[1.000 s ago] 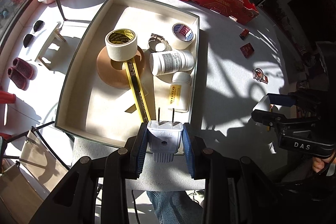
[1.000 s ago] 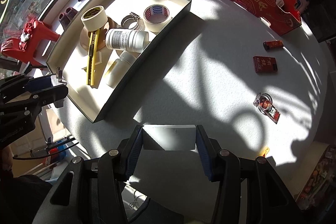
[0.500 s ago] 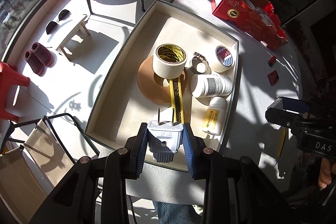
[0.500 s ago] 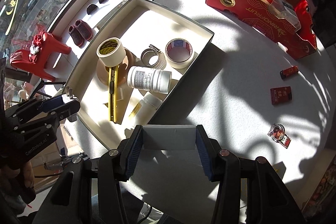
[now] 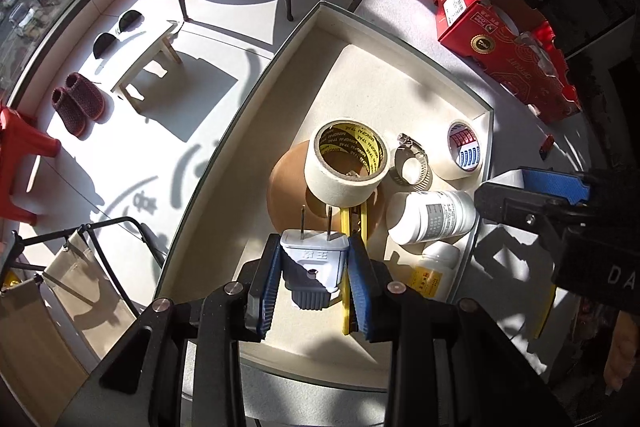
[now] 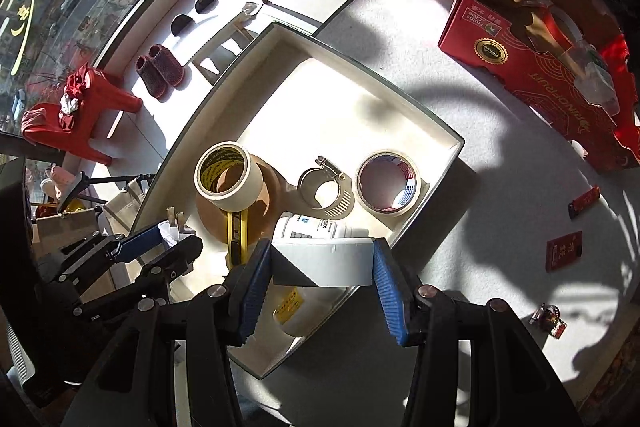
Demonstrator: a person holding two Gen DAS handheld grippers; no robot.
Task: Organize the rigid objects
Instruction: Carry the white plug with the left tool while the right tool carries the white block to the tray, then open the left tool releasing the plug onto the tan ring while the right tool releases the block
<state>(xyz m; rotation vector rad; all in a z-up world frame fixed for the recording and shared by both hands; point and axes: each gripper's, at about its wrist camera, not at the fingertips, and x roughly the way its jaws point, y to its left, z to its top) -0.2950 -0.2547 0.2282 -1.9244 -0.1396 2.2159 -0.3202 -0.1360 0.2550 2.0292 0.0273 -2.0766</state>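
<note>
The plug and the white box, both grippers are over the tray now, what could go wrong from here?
The tray is crowded at this end: the plug could land on the yellow utility knife, and the white box hangs over two lying bottles, so it might rest tilted. The left gripper and right gripper are close and could bump.

Harsh window sunlight, glare on the tray (image 5: 400, 75), hard black shadows, strong fisheye bending, dark corners.

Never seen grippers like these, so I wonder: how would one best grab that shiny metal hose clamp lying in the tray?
From above, fingers straddling the band of the hose clamp: it lies flat with an open centre, so one finger could go inside the ring. The screw housing at its far edge is bulkier, probably less steady.
</note>
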